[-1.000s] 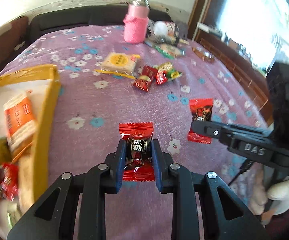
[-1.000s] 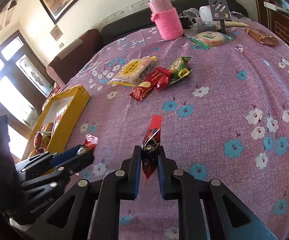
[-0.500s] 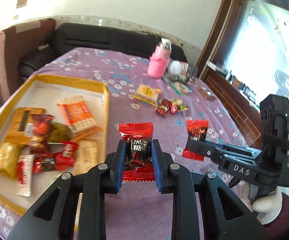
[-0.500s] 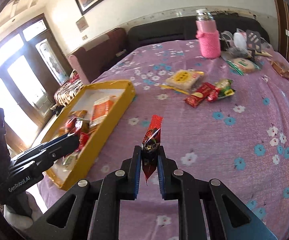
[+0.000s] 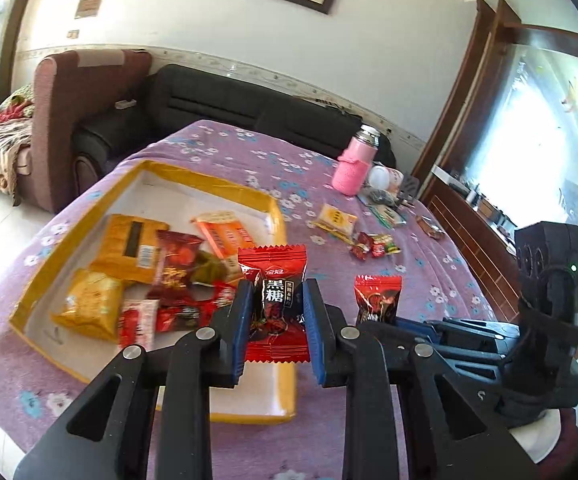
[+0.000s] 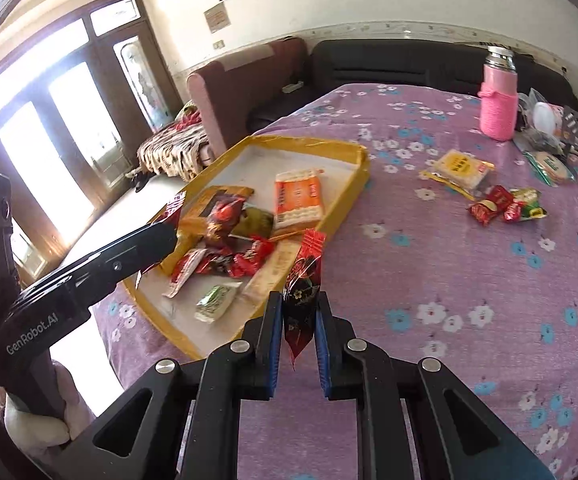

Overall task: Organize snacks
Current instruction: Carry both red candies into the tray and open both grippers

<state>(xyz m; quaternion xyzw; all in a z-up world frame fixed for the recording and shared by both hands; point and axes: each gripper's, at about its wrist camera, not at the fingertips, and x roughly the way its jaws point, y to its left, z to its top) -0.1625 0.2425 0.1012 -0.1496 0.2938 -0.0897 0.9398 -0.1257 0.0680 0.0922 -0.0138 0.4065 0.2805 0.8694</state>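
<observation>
left gripper (image 5: 275, 312) pinching red candy (image 5: 273, 304); right gripper (image 6: 297, 314) pinching dark candy (image 6: 303, 280)

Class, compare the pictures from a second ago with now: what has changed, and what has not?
Both grippers rose and swung toward the yellow tray. The left gripper still clamps its red candy; the right gripper keeps its red candy. Loose snacks on the tablecloth stayed put.

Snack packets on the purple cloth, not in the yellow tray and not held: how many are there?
4: a yellow cracker packet near the pink bottle, then two red packets and a green one clustered together. More may hide in the far clutter.
</observation>
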